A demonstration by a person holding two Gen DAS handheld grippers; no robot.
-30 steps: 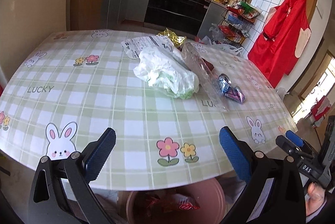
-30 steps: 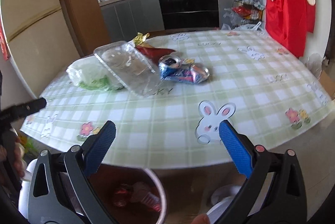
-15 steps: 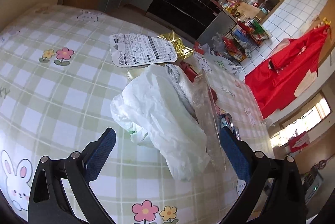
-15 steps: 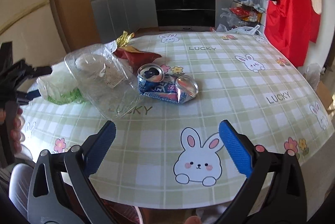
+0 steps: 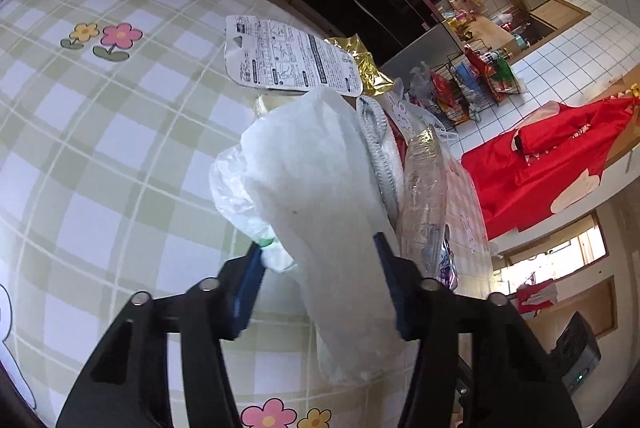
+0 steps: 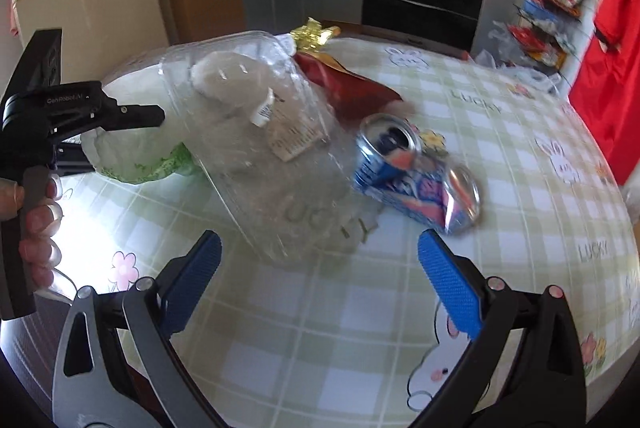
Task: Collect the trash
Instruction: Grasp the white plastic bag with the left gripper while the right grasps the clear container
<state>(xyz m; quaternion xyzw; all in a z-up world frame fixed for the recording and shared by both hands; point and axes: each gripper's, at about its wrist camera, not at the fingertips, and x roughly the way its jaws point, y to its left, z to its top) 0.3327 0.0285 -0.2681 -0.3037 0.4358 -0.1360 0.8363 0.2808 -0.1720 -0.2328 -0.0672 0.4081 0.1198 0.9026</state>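
White crumpled plastic bag [image 5: 316,184], at the near left of the trash heap on the checked table [image 5: 100,156], now pinched in the left gripper [image 5: 320,280], jaws just closed onto it from wide apart. Grasping step; next, a lift clear, probably toward a bin. Right gripper [image 6: 320,276] gaping, empty, nearer the clear container [image 6: 256,132] and crushed can [image 6: 416,176] than before.
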